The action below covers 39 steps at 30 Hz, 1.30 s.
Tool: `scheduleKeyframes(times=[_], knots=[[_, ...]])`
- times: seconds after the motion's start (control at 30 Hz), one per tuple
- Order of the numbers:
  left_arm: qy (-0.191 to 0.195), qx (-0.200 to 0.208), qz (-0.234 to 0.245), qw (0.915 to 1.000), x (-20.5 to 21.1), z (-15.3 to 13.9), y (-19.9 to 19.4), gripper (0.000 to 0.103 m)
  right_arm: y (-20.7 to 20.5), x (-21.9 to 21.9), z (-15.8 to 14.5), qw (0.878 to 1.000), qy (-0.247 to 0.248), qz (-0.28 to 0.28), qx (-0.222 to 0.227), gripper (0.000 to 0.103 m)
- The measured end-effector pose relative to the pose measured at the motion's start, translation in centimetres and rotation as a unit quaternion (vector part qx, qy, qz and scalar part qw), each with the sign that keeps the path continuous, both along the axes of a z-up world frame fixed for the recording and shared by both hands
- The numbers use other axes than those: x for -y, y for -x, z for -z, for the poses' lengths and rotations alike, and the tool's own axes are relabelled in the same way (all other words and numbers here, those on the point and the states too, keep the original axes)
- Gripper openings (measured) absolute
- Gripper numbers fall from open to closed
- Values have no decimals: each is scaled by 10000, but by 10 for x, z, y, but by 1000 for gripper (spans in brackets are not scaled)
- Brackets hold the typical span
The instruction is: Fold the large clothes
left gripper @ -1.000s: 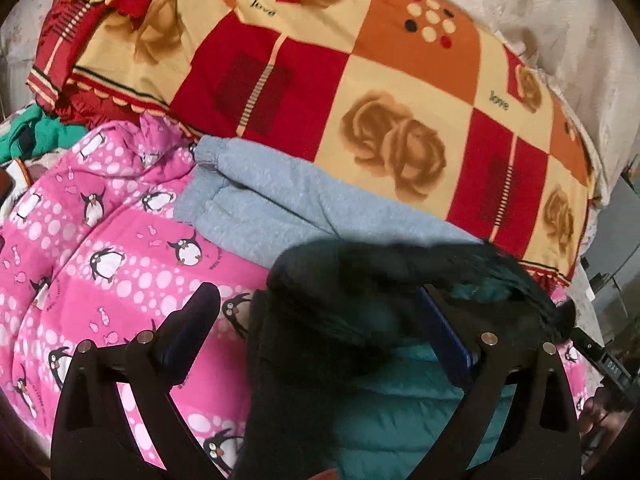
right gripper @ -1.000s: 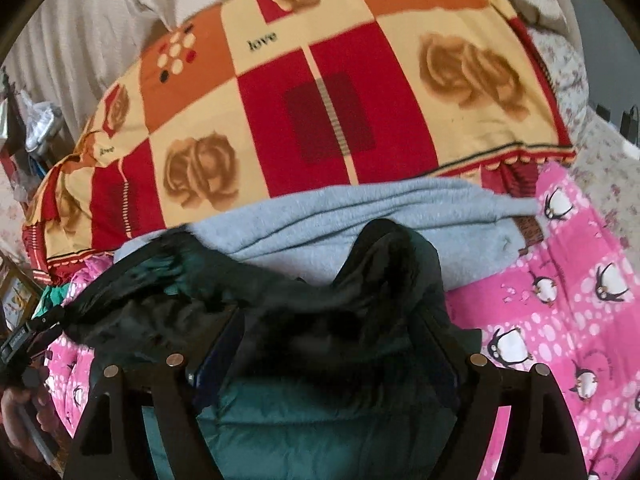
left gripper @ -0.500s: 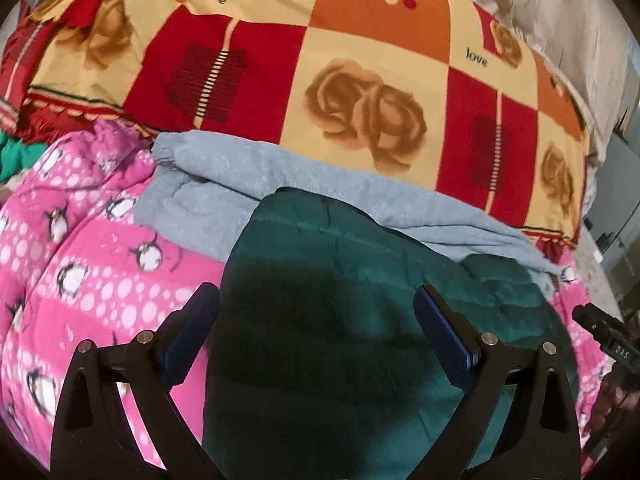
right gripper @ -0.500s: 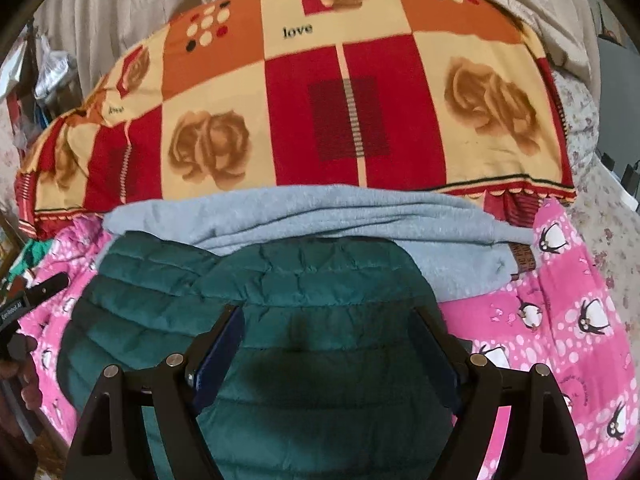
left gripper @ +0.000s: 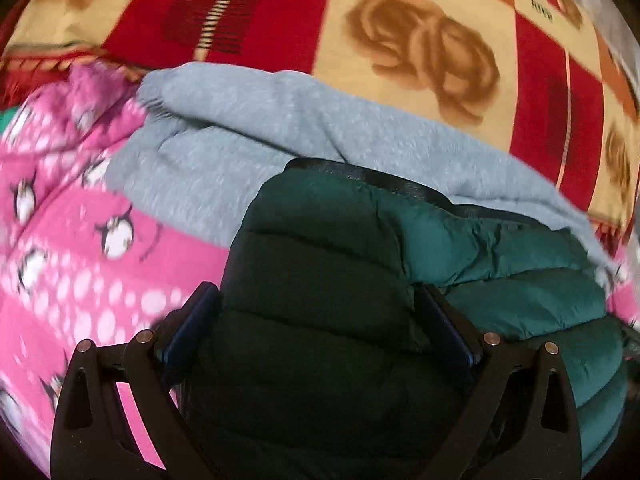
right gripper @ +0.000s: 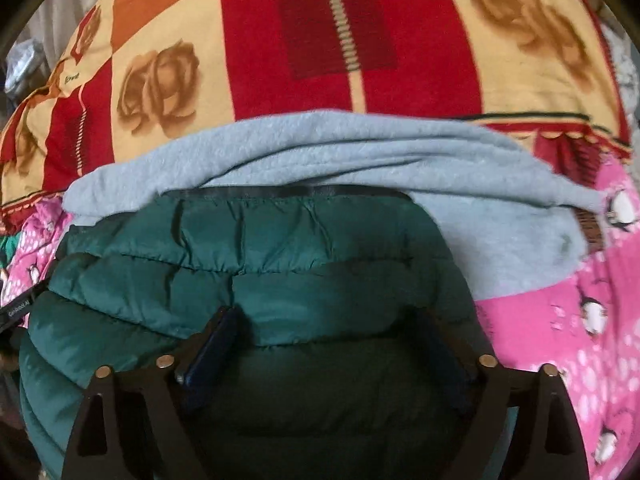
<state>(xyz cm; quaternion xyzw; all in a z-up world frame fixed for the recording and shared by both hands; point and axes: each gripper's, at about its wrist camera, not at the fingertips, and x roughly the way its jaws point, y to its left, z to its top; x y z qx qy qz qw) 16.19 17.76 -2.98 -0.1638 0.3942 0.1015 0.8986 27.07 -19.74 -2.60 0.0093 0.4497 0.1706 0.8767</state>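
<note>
A dark green quilted puffer jacket (left gripper: 500, 264) lies folded on the pink penguin blanket (left gripper: 80, 248), its black-trimmed edge toward a folded grey sweatshirt (left gripper: 248, 128). My left gripper (left gripper: 316, 312) is open, its jaws straddling the jacket's left end from just above. The jacket also fills the right wrist view (right gripper: 256, 264). My right gripper (right gripper: 332, 332) is open low over its right part, with nothing clamped. The grey sweatshirt (right gripper: 360, 148) lies just behind the jacket.
A thick red, orange and cream rose-patterned blanket (left gripper: 400, 32) is heaped behind the clothes, also in the right wrist view (right gripper: 344, 32). Pink penguin blanket (right gripper: 580, 320) spreads to the right. The left gripper's body (right gripper: 20, 308) shows at the left edge.
One second ago the jacket was bunched up dark around the fingers. It now lies flat and folded, and both grippers have dropped closer to it, staying open.
</note>
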Motion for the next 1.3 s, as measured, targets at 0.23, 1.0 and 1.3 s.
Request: scheduleKeyframes(times=[0.23,1.0,1.3], knots=[[22,-142,34,9999,0,0,-6,99,-3,1,3,9999,-103,-7,-131,95],[837,135,804,9931,27,13,127,103,156,36,-2,9941,-310,-740,732,103],[932,605,784,9907,10,-21,173,102,174,58,-38,9967,-312,-432,611,101]])
